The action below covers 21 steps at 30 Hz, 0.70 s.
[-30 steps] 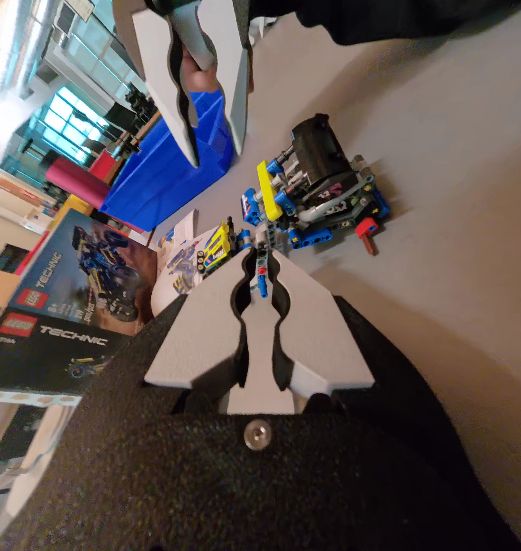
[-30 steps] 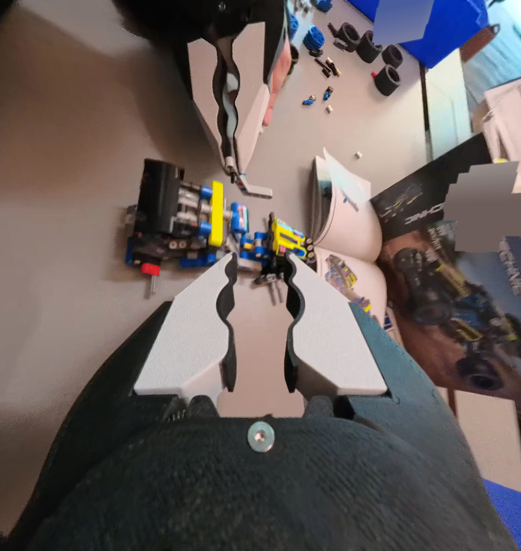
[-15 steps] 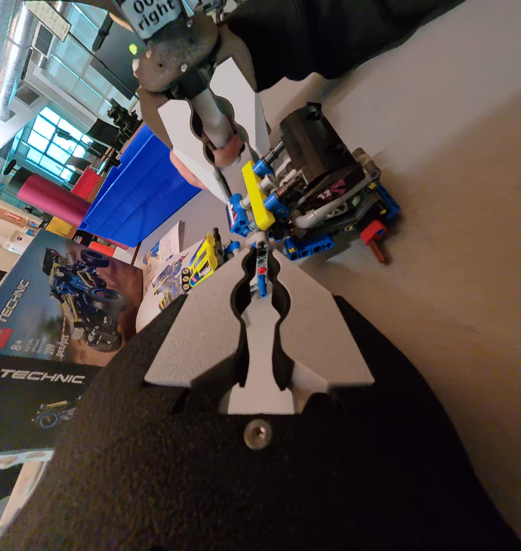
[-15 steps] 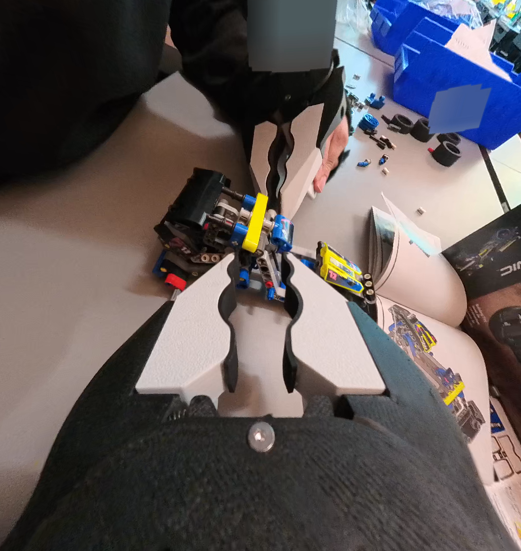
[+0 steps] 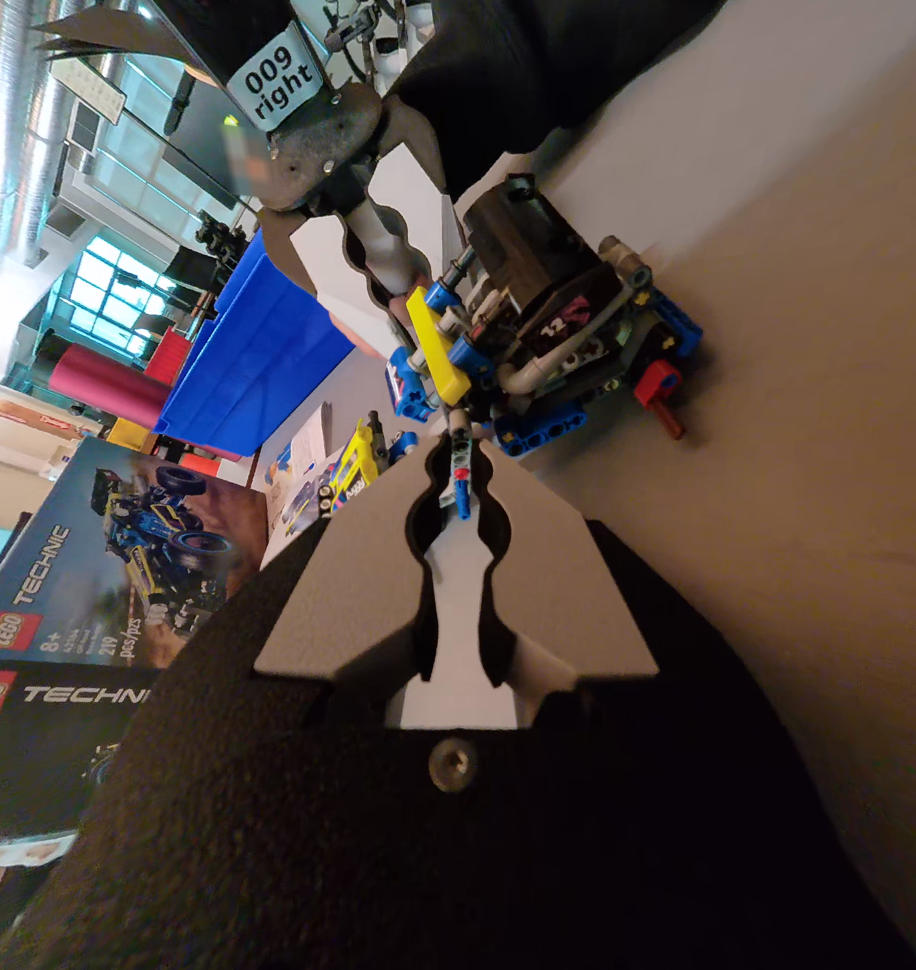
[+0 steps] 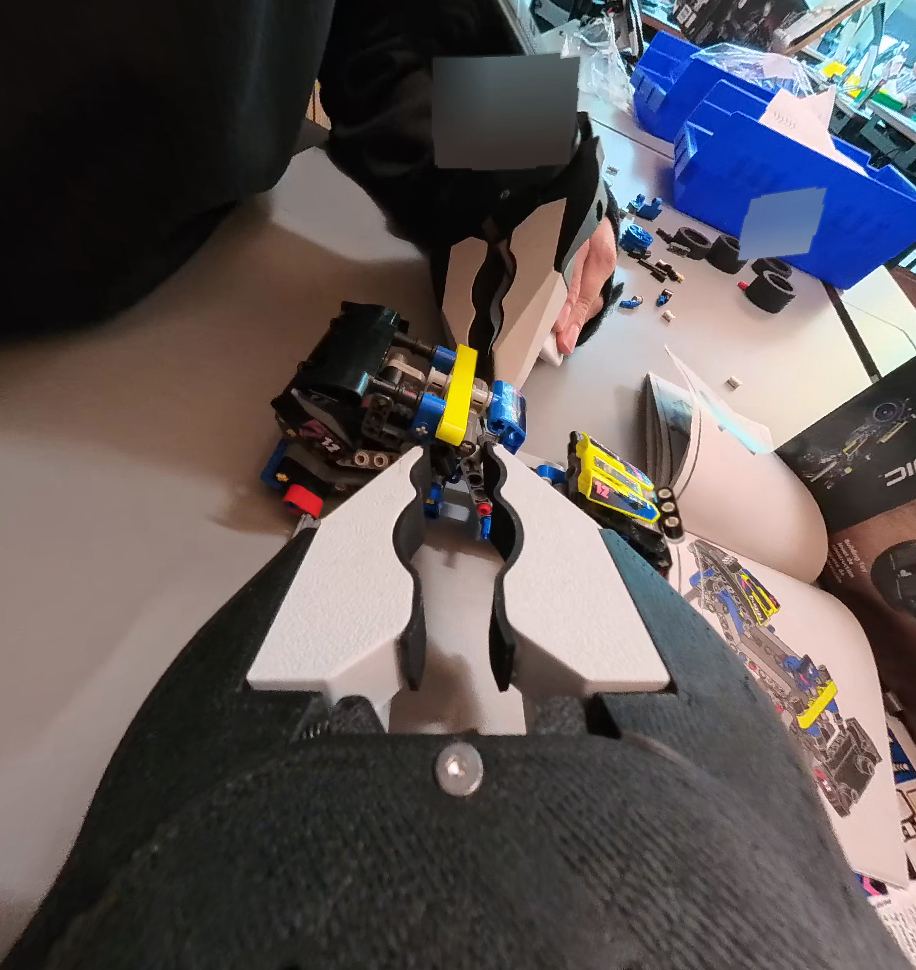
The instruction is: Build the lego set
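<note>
Surface: a pale grey table, matte and shadowed left of the jaws.
Just ahead of the jaws: a black, blue and yellow brick-built vehicle chassis.
Right of the jaws: a yellow and blue panel assembly, touching an open instruction booklet.
Far right: a printed set box.
Farther back, right: loose black tyres, small bricks (scattered), blue bins.

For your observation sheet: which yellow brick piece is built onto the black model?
The plain yellow beam, pinned across the black model; the stickered yellow panel lies apart beside the booklet.
</note>
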Each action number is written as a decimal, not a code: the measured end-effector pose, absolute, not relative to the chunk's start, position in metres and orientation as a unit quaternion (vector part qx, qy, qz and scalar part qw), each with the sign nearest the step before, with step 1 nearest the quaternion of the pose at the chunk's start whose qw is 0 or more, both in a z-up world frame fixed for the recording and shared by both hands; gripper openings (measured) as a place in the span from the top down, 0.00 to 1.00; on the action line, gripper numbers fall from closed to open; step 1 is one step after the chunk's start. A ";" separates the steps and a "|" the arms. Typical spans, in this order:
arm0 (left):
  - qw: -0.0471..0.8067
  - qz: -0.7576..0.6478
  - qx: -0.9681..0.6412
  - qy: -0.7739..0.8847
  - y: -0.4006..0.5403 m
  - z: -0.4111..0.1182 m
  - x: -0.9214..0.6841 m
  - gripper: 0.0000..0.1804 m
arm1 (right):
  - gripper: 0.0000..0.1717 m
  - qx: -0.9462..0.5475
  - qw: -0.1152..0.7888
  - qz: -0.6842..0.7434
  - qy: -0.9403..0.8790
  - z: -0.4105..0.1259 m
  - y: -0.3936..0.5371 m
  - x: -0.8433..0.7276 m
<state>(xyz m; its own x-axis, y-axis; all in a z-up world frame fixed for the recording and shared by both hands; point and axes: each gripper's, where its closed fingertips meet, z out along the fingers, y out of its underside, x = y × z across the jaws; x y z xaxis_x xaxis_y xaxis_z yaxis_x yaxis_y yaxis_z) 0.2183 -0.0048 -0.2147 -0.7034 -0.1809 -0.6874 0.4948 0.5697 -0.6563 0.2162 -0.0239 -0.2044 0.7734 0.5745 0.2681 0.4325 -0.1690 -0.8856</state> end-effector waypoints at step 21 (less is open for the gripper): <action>0.322 -0.469 0.070 0.819 -0.003 -0.215 0.218 0.98 | 0.90 -0.763 0.548 0.079 -0.335 -0.205 -0.025 0.216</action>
<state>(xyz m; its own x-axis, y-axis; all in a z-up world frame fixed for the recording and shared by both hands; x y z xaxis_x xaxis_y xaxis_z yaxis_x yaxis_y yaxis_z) 0.2178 -0.0029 -0.2147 -0.7826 -0.1877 -0.5935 0.4168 0.5501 -0.7236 0.2155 -0.0250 -0.2054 0.7636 0.5967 0.2466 0.4243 -0.1759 -0.8883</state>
